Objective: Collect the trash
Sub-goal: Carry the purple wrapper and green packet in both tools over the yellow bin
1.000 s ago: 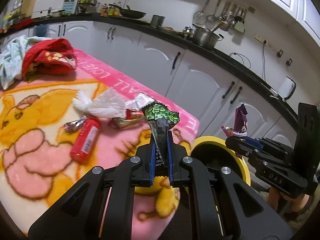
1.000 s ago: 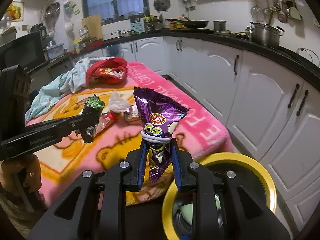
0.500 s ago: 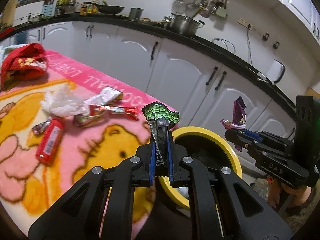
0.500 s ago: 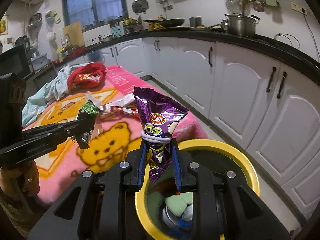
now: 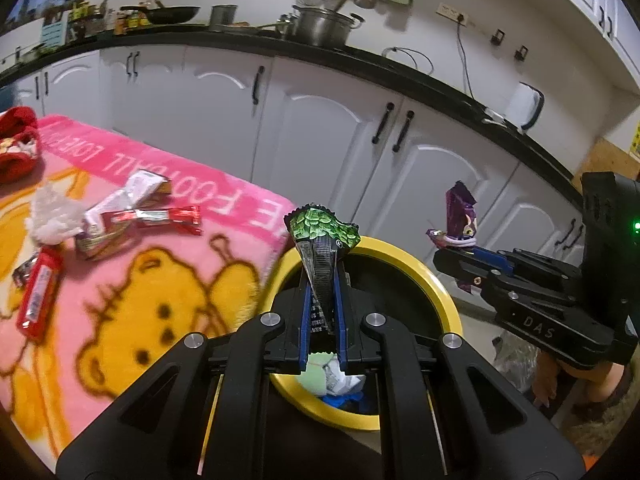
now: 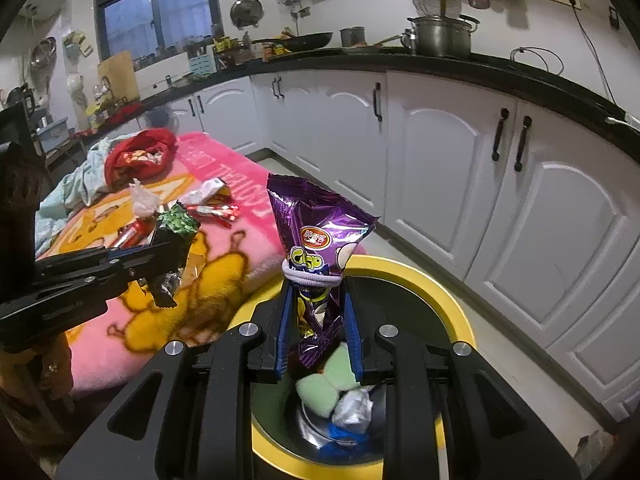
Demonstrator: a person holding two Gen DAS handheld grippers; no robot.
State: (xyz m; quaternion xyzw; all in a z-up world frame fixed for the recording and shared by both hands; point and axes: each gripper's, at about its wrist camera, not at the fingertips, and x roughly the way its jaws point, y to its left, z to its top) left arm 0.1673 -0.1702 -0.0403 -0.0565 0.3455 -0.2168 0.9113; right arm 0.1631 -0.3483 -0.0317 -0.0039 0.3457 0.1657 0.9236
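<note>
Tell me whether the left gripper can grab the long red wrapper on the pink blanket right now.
Probably not: the left gripper is shut on a green wrapper, so it cannot take the long red wrapper until that drops.

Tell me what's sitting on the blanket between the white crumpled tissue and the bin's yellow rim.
In the left wrist view, red snack wrappers and a silver wrapper lie between the tissue and the yellow rim.

the left gripper (image 5: 322,280) points forward and down, jaws clamped tight on a thin green wrapper (image 5: 322,240) that stands upright between the blue pads. the right gripper (image 6: 316,304) points forward and down at a similar tilt, jaws narrowly parted and pressing on a purple snack bag (image 6: 316,236). both grippers sit side by side, near each other.
</note>
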